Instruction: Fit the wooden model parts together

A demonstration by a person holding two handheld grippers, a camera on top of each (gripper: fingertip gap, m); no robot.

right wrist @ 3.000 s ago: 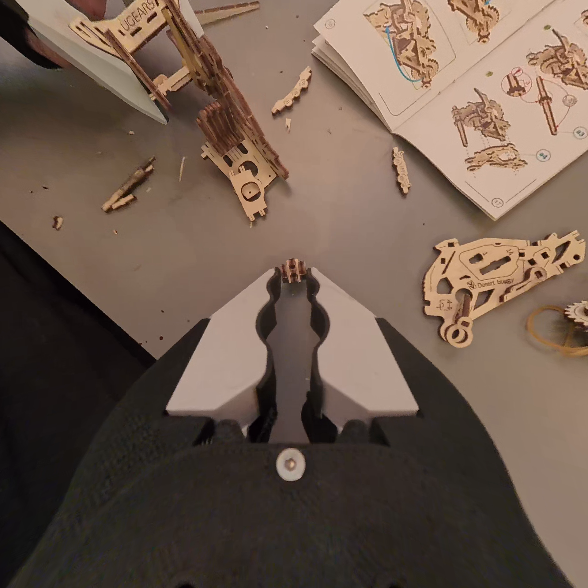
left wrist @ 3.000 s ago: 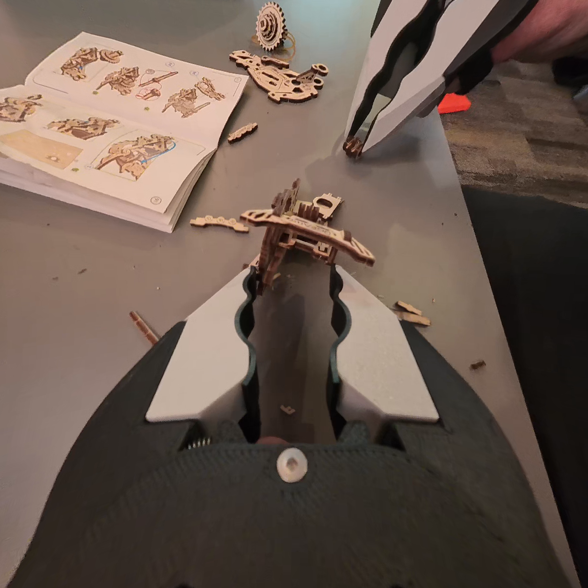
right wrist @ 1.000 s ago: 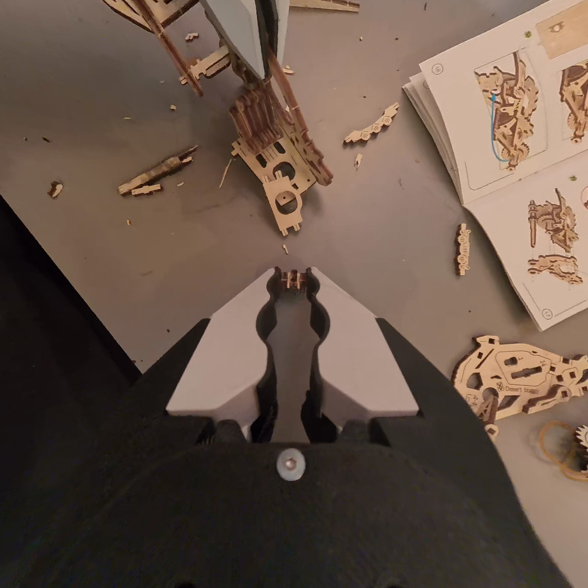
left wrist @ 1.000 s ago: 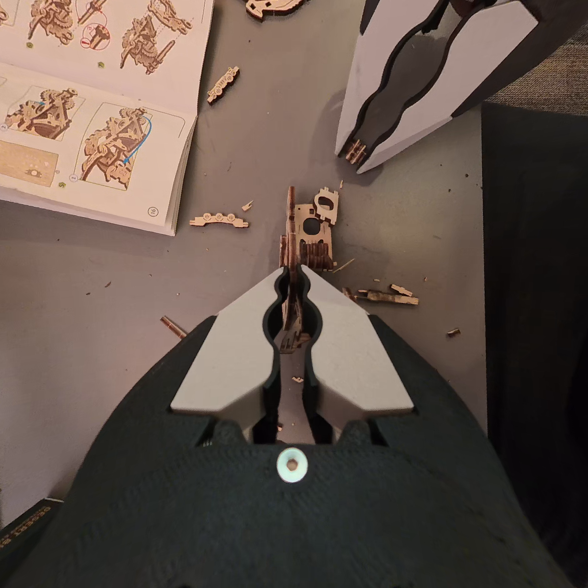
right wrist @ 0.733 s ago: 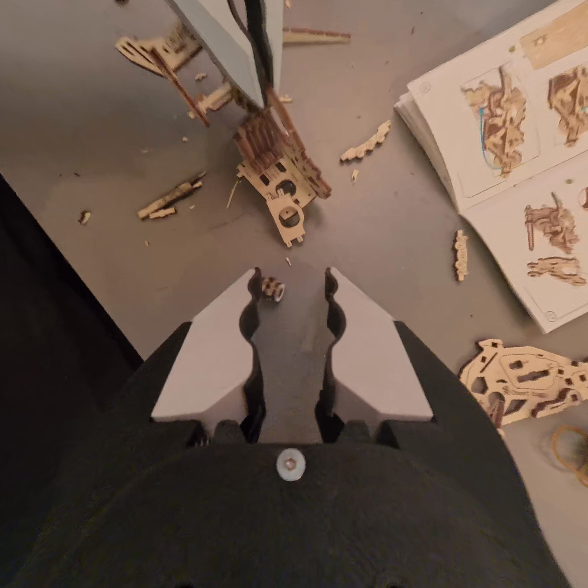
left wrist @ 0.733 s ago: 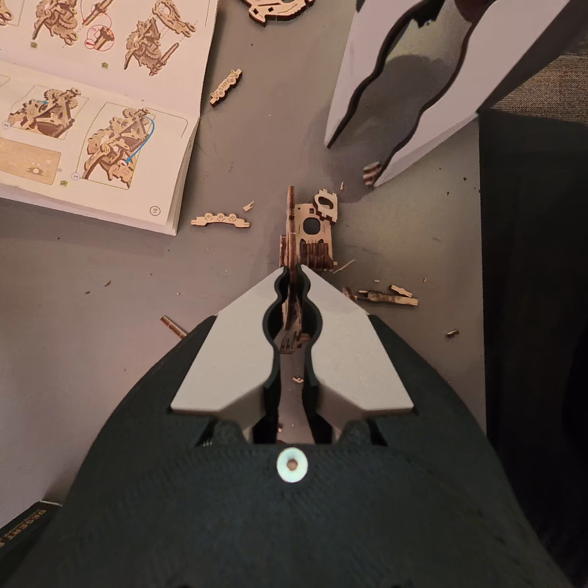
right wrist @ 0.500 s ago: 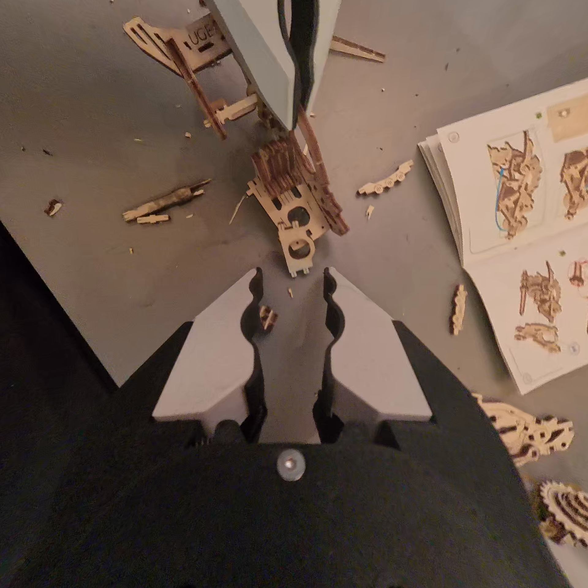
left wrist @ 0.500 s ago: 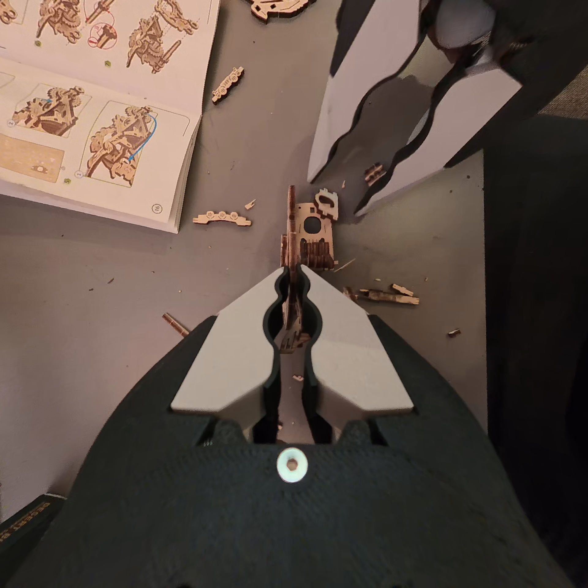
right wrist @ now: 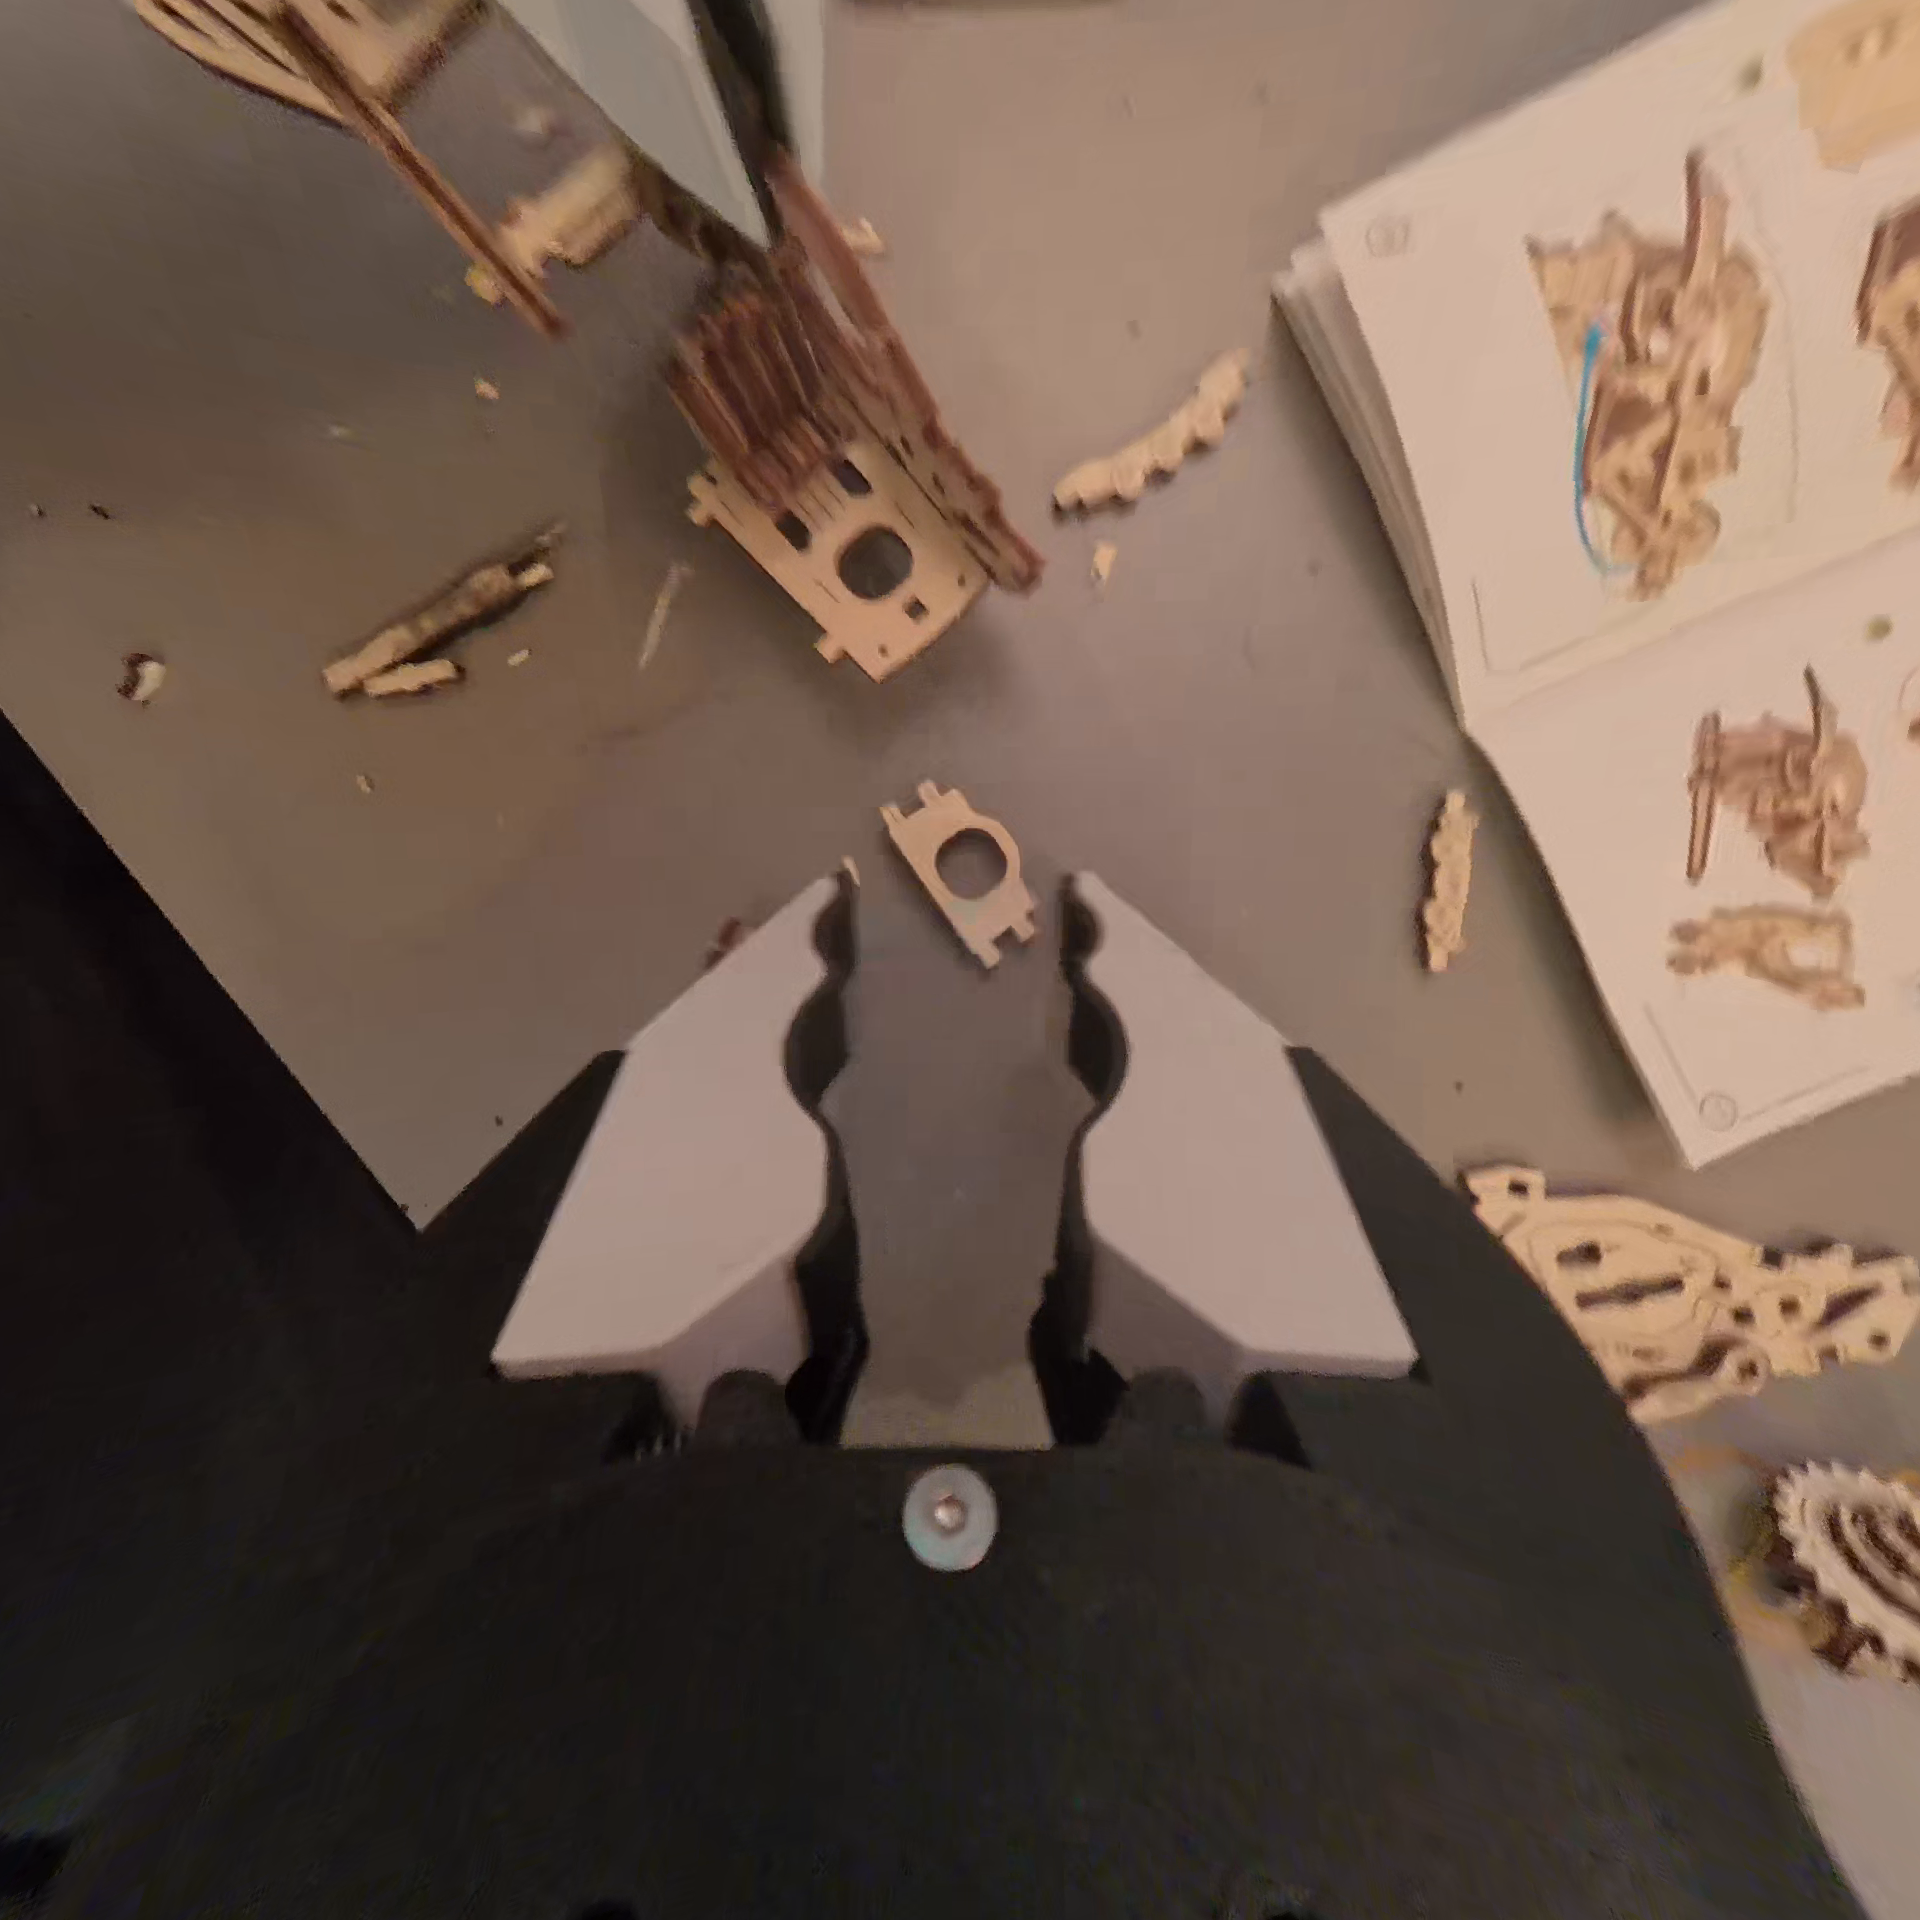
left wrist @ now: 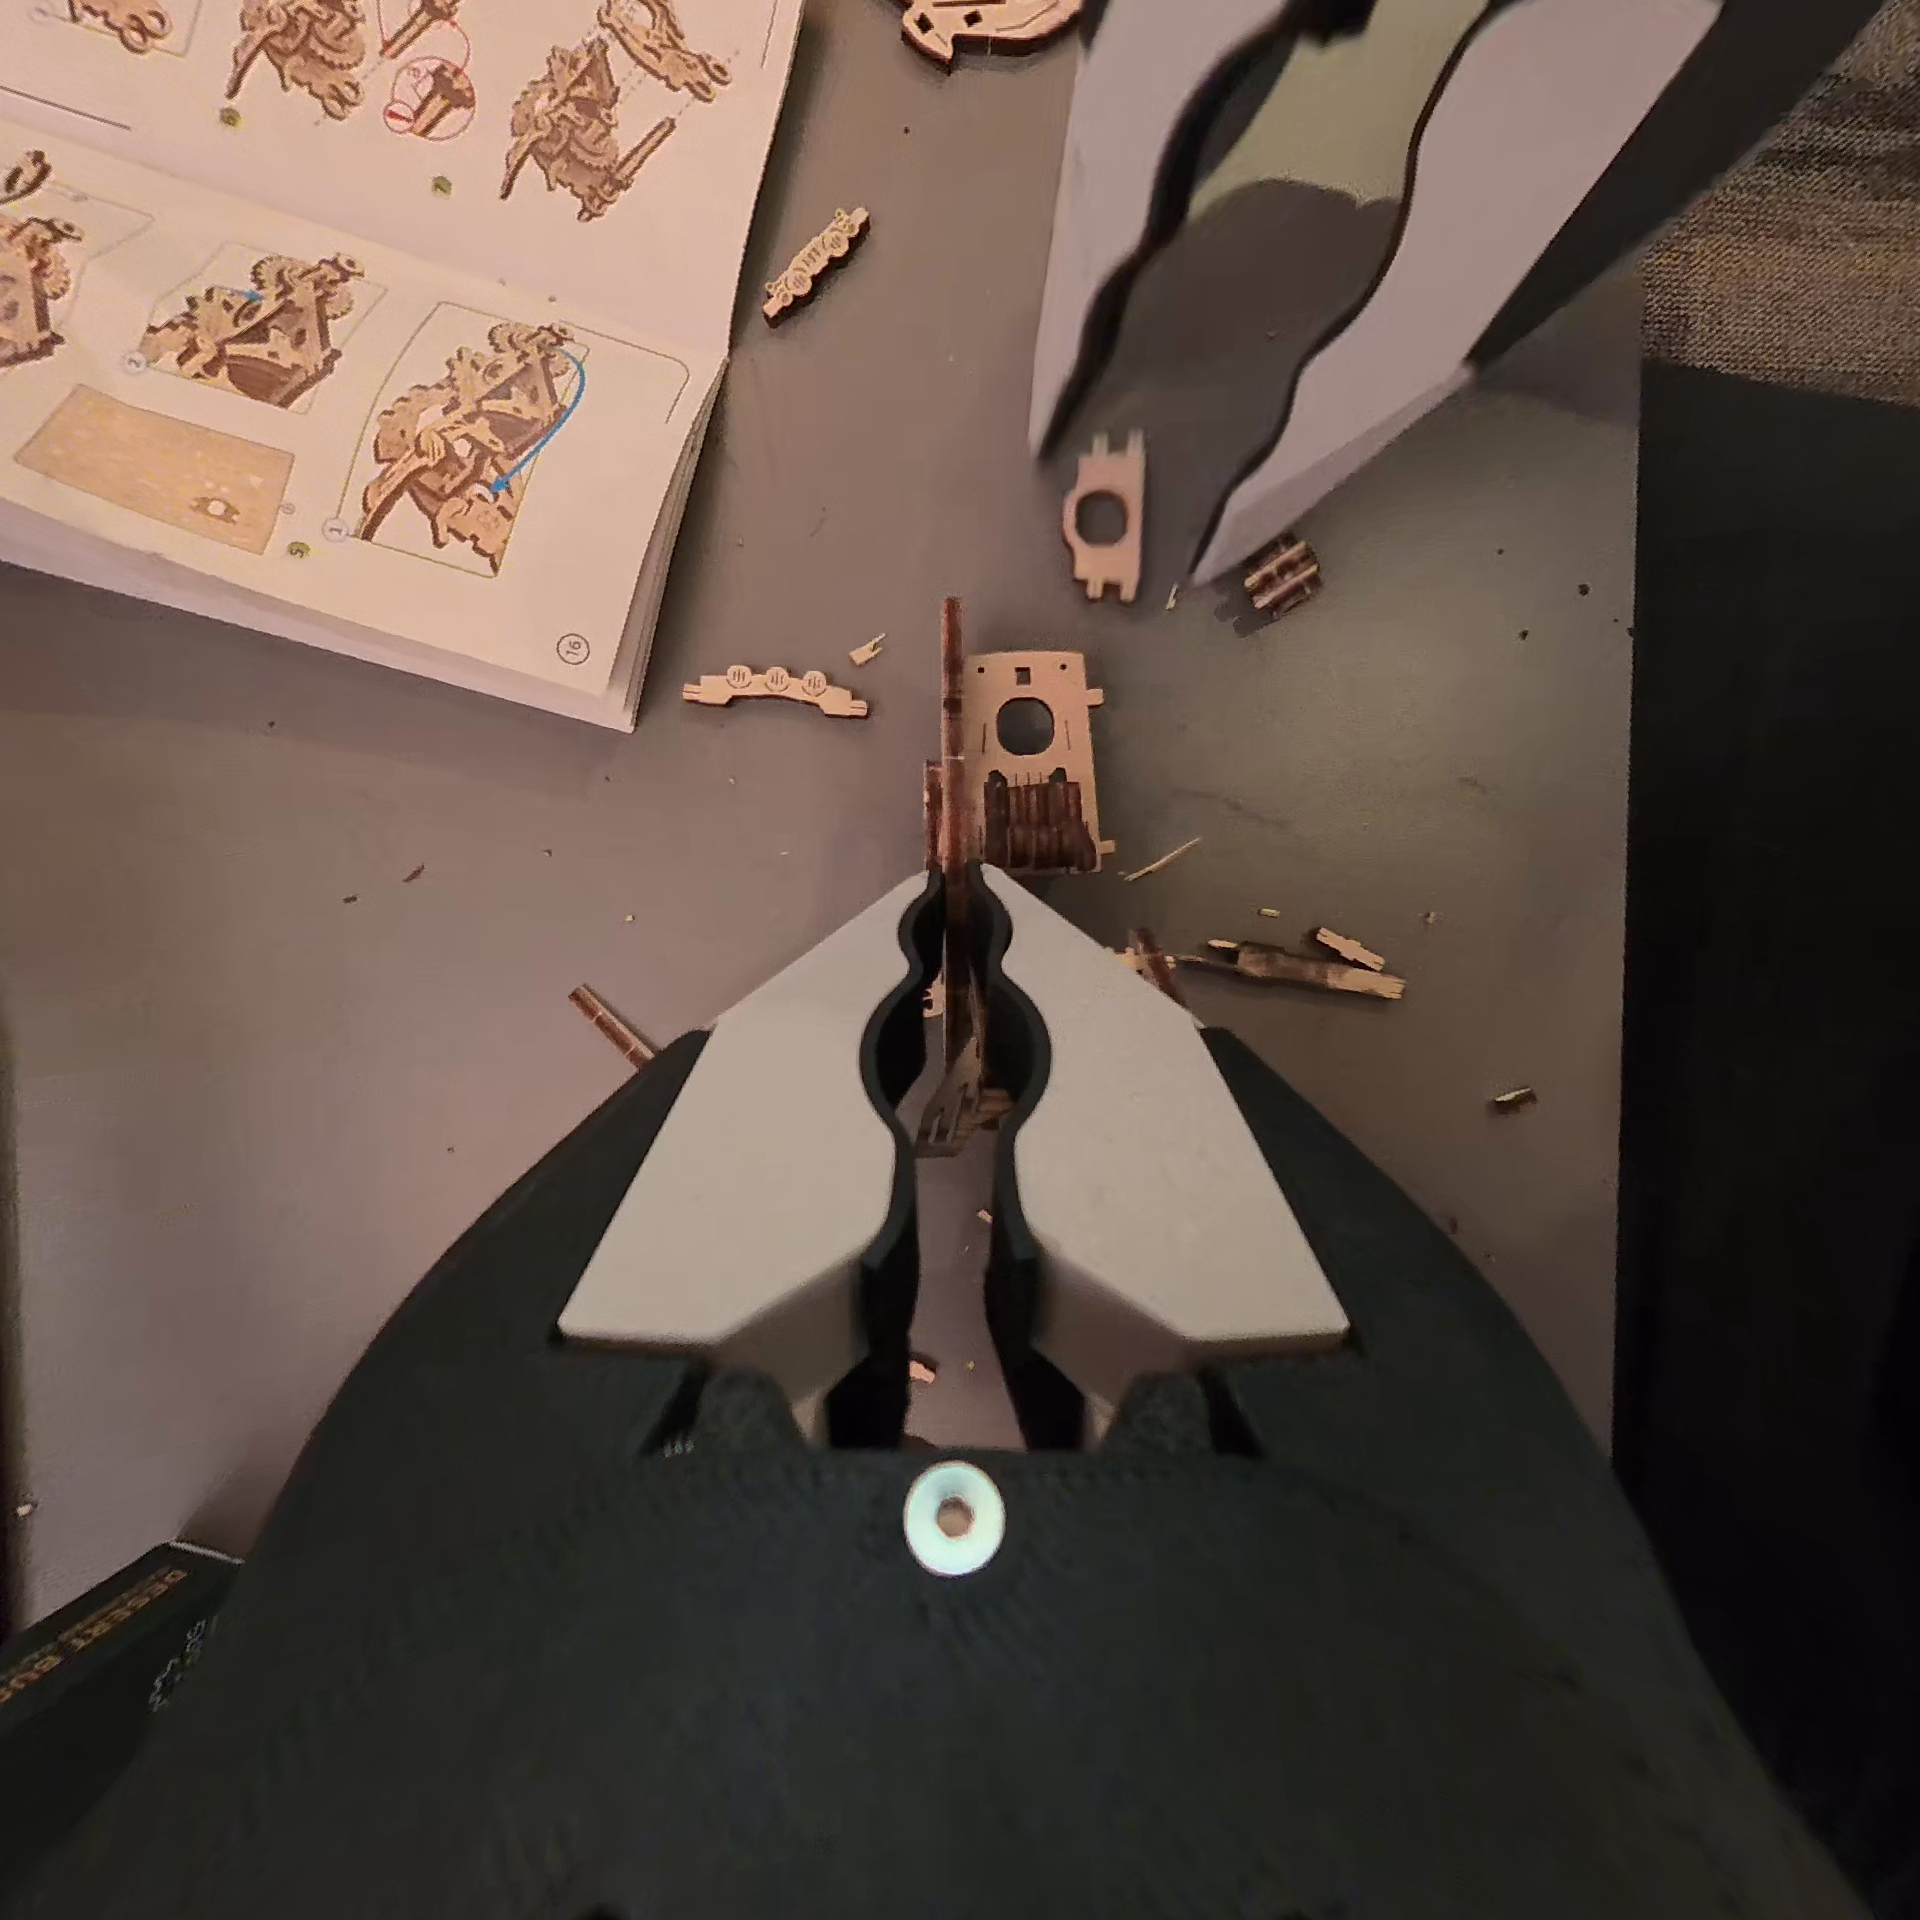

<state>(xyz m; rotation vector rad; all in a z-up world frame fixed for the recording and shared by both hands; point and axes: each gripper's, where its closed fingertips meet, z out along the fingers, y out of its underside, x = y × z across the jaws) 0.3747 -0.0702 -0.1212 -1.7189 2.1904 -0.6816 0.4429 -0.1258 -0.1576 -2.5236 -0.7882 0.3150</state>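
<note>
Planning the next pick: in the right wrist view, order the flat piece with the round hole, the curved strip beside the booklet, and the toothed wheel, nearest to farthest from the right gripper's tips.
1. Flat piece with the round hole, between the right gripper's open tips.
2. Curved strip, right, beside the booklet.
3. Toothed wheel, far lower right.

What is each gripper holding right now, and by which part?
The left gripper is shut on the wooden model assembly, pinching its thin upright side plate edge-on. The right gripper is open and empty, above the loose holed plate.

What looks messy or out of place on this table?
Wood splinters and broken slivers litter the grey table. A small ringed plate lies loose between the open right tongs, apart from the half-built model.
</note>
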